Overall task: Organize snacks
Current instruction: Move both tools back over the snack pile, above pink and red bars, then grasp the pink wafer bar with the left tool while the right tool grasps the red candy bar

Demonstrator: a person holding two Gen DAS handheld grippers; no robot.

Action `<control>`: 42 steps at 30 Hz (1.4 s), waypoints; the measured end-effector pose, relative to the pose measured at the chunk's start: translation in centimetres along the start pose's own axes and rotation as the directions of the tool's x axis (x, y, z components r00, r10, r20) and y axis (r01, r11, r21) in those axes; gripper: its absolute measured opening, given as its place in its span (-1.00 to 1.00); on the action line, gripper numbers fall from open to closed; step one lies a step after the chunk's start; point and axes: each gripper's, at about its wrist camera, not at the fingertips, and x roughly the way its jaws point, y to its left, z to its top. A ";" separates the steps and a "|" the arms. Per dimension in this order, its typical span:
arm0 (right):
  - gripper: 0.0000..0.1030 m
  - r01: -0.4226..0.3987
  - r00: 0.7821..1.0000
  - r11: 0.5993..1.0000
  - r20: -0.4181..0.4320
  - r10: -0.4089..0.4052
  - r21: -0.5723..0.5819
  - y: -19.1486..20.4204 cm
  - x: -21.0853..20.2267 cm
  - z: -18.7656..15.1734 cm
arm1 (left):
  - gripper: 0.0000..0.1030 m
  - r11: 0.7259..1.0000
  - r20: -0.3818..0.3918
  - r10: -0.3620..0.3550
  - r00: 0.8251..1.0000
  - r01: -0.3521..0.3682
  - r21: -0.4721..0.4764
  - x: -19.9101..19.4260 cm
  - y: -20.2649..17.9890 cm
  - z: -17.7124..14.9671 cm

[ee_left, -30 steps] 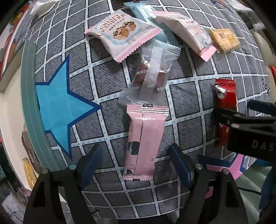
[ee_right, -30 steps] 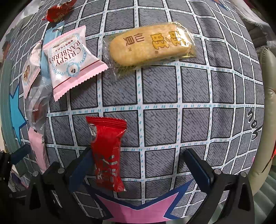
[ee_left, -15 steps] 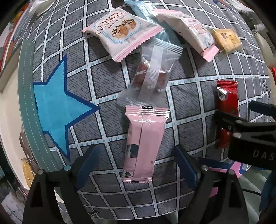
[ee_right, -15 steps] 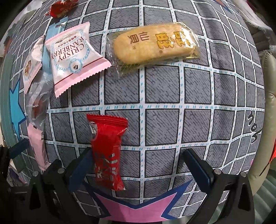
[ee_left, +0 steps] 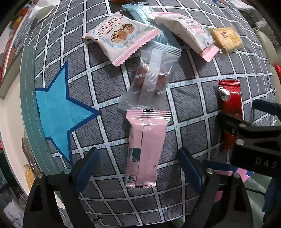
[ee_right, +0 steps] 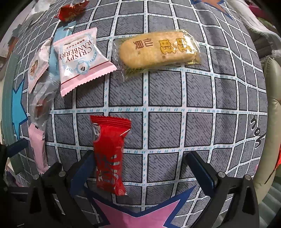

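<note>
Snack packets lie on a grey checked cloth (ee_left: 189,98). My left gripper (ee_left: 138,171) is open, its fingers on either side of the lower end of a long pink packet (ee_left: 146,149). Beyond it lie a clear packet (ee_left: 152,79), a Crispy Cranberry packet (ee_left: 119,35), a second pink-edged packet (ee_left: 191,33) and a rice cracker (ee_left: 226,38). My right gripper (ee_right: 140,171) is open; a red packet (ee_right: 108,154) lies by its left finger. The right wrist view also shows the rice cracker (ee_right: 158,50) and a cranberry packet (ee_right: 80,59).
The cloth has a blue star (ee_left: 59,114), a pink star (ee_right: 144,215) and a teal border (ee_left: 29,105). A small red wrapper (ee_right: 70,10) lies at the far edge. The right gripper's body (ee_left: 254,138) sits to the right of the left gripper. Clutter lies off the cloth's left edge.
The left gripper has eased forward a little over the pink packet, jaws still open. The right gripper has moved slightly forward along the red packet.
</note>
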 end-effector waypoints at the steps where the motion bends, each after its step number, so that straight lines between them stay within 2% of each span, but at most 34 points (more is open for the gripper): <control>1: 1.00 0.000 1.000 1.000 0.001 0.000 -0.001 0.0 0.0 0.0 | 0.83 1.000 0.002 0.003 1.000 -0.003 0.001 0.0 0.0 -0.1; 14: 1.00 -0.004 1.000 1.000 -0.003 0.004 -0.006 0.0 -0.1 0.2 | 0.91 1.000 0.000 0.000 1.000 0.000 -0.008 0.1 0.4 -0.2; 17: 1.00 -0.005 1.000 1.000 -0.026 0.005 -0.009 0.1 0.1 0.6 | 0.92 1.000 0.002 -0.005 1.000 0.005 -0.006 0.2 0.6 -0.2; 20: 0.97 -0.004 0.998 1.000 -0.064 0.002 -0.025 0.4 0.4 1.0 | 0.80 1.000 0.009 -0.003 1.000 0.003 0.017 -0.2 -0.1 -0.4; 22: 0.79 -0.001 0.998 0.998 -0.056 -0.002 -0.055 1.0 0.0 0.9 | 0.52 0.999 0.009 -0.019 1.000 0.019 0.026 -0.5 -0.5 -0.4; 23: 0.58 0.000 0.999 0.998 -0.050 -0.004 -0.070 1.3 -0.3 0.8 | 0.43 0.999 0.014 -0.018 1.000 0.017 0.031 -0.7 -0.6 -0.4; 24: 0.35 0.003 0.999 0.996 -0.043 -0.007 -0.089 1.7 -0.7 0.8 | 0.22 0.999 0.019 -0.015 1.000 0.014 0.039 -0.9 -0.8 -0.4; 25: 0.24 0.006 0.999 0.995 -0.040 -0.010 -0.098 1.8 -0.9 0.8 | -0.04 0.999 0.025 -0.013 1.000 0.012 0.048 -1.0 -0.9 -0.4; 26: 0.05 0.008 0.999 0.995 -0.037 -0.012 -0.103 1.9 -1.1 0.8 | -0.20 0.998 0.031 -0.012 0.999 0.011 0.056 -1.1 -0.9 -0.4; 27: -0.11 0.007 0.999 0.995 -0.036 -0.011 -0.101 1.9 -1.2 0.9 | -0.49 0.998 0.035 -0.022 0.999 0.019 0.066 -1.3 -0.8 -0.4; 28: -0.21 0.001 0.999 0.996 -0.036 -0.005 -0.093 1.7 -1.3 1.1 | -0.52 0.997 0.032 -0.038 0.999 0.036 0.067 -1.3 -0.6 -0.4; 29: -0.44 -0.017 0.999 0.997 -0.038 0.014 -0.079 1.4 -1.5 1.3 | -0.52 0.996 0.025 -0.061 0.998 0.059 0.065 -1.2 -0.3 -0.4; 30: -0.56 -0.057 0.997 0.997 -0.051 0.054 -0.055 1.0 -1.6 1.5 | -0.52 0.996 0.027 -0.070 0.997 0.069 0.062 -1.3 0.1 -0.5; 32: -0.56 -0.124 0.990 0.992 -0.070 0.122 -0.013 0.1 -1.8 1.8 | -0.52 0.996 0.039 -0.066 0.997 0.064 0.058 -1.7 0.9 -0.7; 37: -0.56 -0.231 0.970 0.973 -0.071 0.231 0.013 -0.9 -3.3 1.8 | -0.52 0.995 0.074 -0.102 0.992 0.101 0.023 -3.6 3.7 -1.7; 42: -0.56 -0.273 0.961 0.961 -0.059 0.271 -0.034 0.8 -5.7 2.8 | -0.52 0.990 0.139 -0.133 0.981 0.137 -0.027 -6.5 7.2 -2.4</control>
